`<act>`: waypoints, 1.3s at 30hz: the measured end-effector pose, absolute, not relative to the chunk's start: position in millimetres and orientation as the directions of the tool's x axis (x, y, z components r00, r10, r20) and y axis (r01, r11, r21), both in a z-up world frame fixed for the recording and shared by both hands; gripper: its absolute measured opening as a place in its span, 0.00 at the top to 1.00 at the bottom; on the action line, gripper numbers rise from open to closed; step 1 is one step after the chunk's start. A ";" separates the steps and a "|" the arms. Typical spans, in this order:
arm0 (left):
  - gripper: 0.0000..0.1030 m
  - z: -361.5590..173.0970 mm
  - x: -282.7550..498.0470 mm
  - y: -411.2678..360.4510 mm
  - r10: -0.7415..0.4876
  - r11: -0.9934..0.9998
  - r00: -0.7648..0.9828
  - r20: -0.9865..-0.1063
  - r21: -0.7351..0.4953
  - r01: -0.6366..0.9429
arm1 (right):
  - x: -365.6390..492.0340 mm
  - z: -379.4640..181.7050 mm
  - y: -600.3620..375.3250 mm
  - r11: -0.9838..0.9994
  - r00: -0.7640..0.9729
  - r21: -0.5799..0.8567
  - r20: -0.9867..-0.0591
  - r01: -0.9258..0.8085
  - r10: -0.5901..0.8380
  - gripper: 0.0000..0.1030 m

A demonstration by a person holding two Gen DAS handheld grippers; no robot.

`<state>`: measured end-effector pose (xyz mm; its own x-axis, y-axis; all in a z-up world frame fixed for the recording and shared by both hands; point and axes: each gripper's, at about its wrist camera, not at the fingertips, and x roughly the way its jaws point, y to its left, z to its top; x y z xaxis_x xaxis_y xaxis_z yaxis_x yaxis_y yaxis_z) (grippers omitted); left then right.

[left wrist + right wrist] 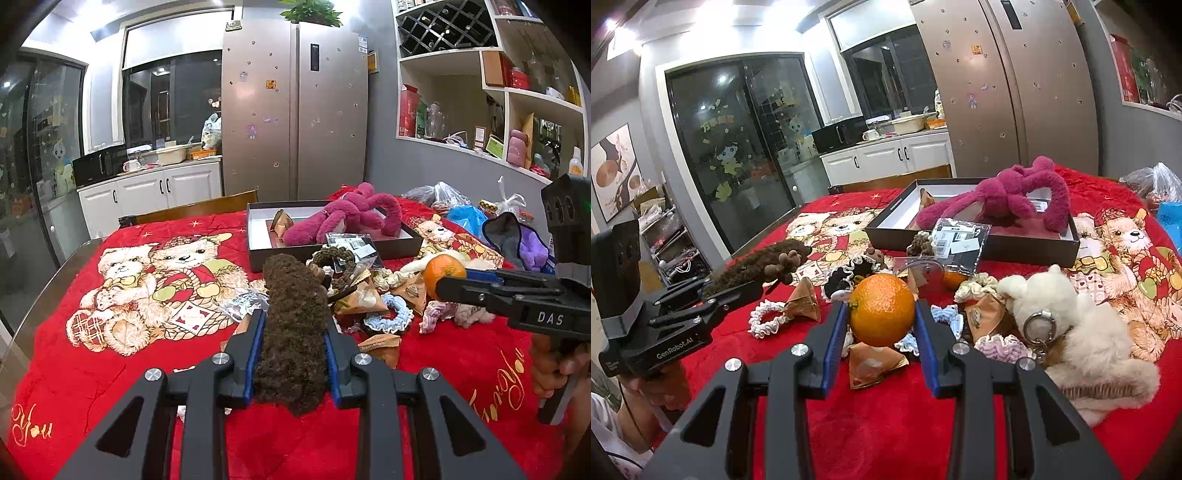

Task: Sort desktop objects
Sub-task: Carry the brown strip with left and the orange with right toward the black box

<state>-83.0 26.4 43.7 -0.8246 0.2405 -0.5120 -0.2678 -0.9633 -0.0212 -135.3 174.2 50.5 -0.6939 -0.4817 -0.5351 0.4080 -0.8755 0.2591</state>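
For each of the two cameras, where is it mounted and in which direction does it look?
Left wrist: on the left hand-held gripper, looking across the red cloth to the fridge; fingers clamp a brown plush; a hand shows at right.
Right wrist: on the right hand-held gripper, looking toward the box; fingers clamp an orange.
Shared: each view shows the other gripper, box, pink plush.
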 end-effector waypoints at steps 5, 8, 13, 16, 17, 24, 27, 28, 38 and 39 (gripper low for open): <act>0.72 40.7 -82.3 31.0 0.234 -0.963 -0.825 -0.514 -0.005 -0.269 | -135.8 46.1 168.0 -0.882 -0.693 0.237 -0.549 0.408 -0.468 0.64; 0.72 40.2 -83.2 31.7 0.232 -0.963 -0.825 -0.516 -0.005 -0.268 | -135.3 45.2 166.6 -0.881 -0.697 0.227 -0.543 0.415 -0.468 0.64; 0.72 39.1 -85.8 30.1 0.222 -0.967 -0.826 -0.518 -0.007 -0.256 | -136.1 43.4 166.5 -0.905 -0.727 0.197 -0.543 0.377 -0.421 0.64; 0.72 38.0 -87.8 27.6 0.221 -0.969 -0.823 -0.524 -0.024 -0.246 | -138.2 41.7 166.4 -0.932 -0.754 0.155 -0.552 0.327 -0.357 0.64; 0.72 38.3 -88.2 27.1 0.230 -0.968 -0.819 -0.526 -0.034 -0.250 | -138.2 41.4 166.7 -0.944 -0.768 0.134 -0.552 0.300 -0.323 0.64; 0.72 45.2 -82.0 29.3 0.239 -0.966 -0.831 -0.503 -0.034 -0.257 | -138.7 45.7 171.4 -0.970 -0.808 0.109 -0.538 0.217 -0.241 0.64; 0.72 47.1 -78.8 28.7 0.249 -0.965 -0.835 -0.491 -0.048 -0.260 | -137.3 48.3 173.1 -0.976 -0.825 0.096 -0.521 0.196 -0.217 0.64; 0.72 47.2 -78.1 28.6 0.253 -0.964 -0.835 -0.488 -0.054 -0.261 | -136.4 49.0 173.6 -0.977 -0.829 0.094 -0.517 0.192 -0.213 0.64; 0.72 45.9 -82.2 31.5 0.274 -0.959 -0.830 -0.487 -0.070 -0.275 | -134.3 53.7 180.5 -0.986 -0.844 0.093 -0.510 0.138 -0.166 0.64; 0.72 45.5 -83.7 31.2 0.274 -0.959 -0.828 -0.489 -0.072 -0.275 | -134.4 54.7 181.3 -0.987 -0.846 0.092 -0.507 0.136 -0.163 0.64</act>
<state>-83.7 31.2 45.5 -0.8280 0.2744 -0.4890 -0.2751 -0.9587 -0.0720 -134.4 181.3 54.7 -0.8465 -0.1633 -0.5068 0.1355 -0.9865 0.0916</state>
